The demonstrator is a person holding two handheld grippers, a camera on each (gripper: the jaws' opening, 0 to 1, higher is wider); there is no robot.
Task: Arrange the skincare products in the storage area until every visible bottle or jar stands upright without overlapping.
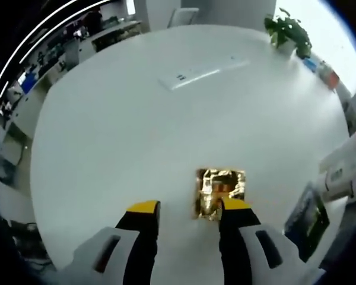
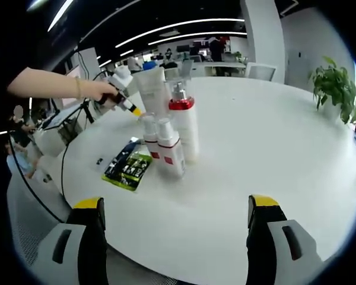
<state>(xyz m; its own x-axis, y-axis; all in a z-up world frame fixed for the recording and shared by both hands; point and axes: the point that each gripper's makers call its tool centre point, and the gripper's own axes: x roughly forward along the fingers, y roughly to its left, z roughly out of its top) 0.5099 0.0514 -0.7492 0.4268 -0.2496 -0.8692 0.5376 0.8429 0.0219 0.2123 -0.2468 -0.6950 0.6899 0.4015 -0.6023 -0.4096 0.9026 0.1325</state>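
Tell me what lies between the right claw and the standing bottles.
In the right gripper view, only bare white table lies between the right claw and the bottles; the green packet lies off to their side.

potted plant [image 2: 334,89] by table [image 2: 273,148] edge — gold box [image 1: 219,193] apart.

Four white skincare containers stand upright in a tight cluster on the white tabletop [image 2: 273,154]: a tall pump bottle [image 2: 184,122] with a red collar, two shorter red-banded bottles [image 2: 165,148] touching in front, and a wide tube [image 2: 152,89] behind.
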